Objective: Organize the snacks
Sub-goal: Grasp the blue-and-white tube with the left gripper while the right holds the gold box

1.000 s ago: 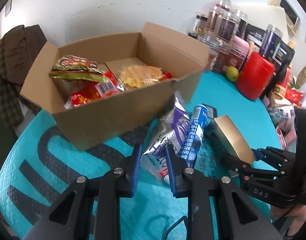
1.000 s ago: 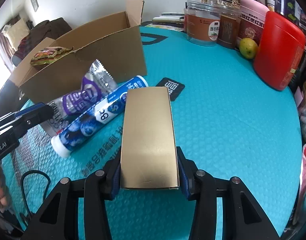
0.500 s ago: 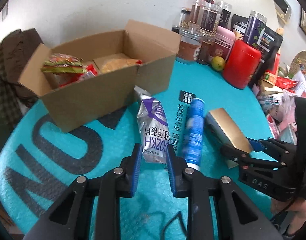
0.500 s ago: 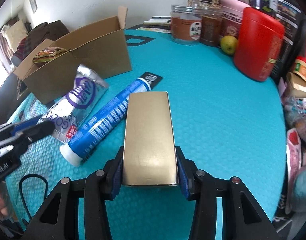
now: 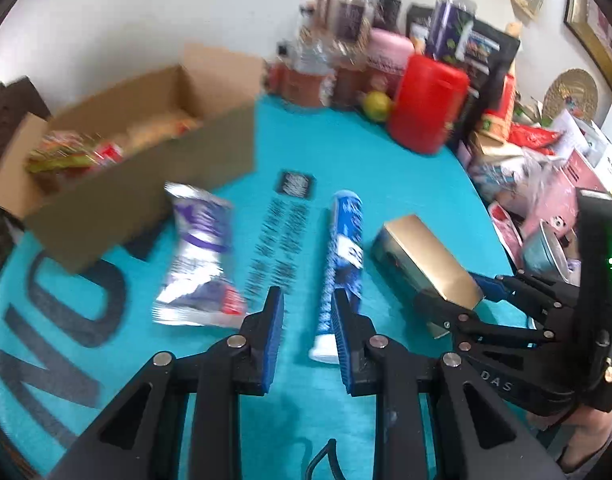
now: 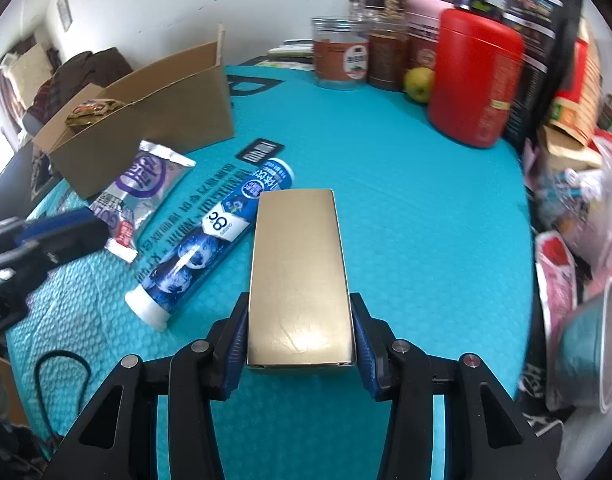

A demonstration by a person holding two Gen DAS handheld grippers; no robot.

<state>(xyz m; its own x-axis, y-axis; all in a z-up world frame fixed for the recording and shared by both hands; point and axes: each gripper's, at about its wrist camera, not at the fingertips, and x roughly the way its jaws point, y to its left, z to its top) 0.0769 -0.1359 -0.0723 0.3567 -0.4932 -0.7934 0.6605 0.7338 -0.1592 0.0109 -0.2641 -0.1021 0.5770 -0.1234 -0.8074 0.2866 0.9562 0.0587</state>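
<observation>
Right gripper [image 6: 299, 342]: clamped on the gold box [image 6: 299, 276].
Left gripper [image 5: 308, 338]: narrowest gap, holding nothing.
Blue tube [image 6: 209, 240]: on the worktop [image 6: 406, 208], left of the right gripper.

A red canister [image 6: 474, 80] stands beside a yellow-green fruit [image 6: 418, 83] and jars [image 6: 340, 60].

A gold box [image 6: 299, 280], long and plain, is raised off the teal mat, gripped at its near end, its length running toward 12 o'clock. At its 10 o'clock a blue tube [image 6: 213, 240] with a white cap lies flat, cap toward 7 o'clock. Further toward 9 o'clock a silver-and-purple packet [image 6: 141, 192] lies flat. At 10 o'clock beyond them an open cardboard box [image 6: 153, 120] holds red, green and yellow snack bags [image 5: 77, 156].
</observation>
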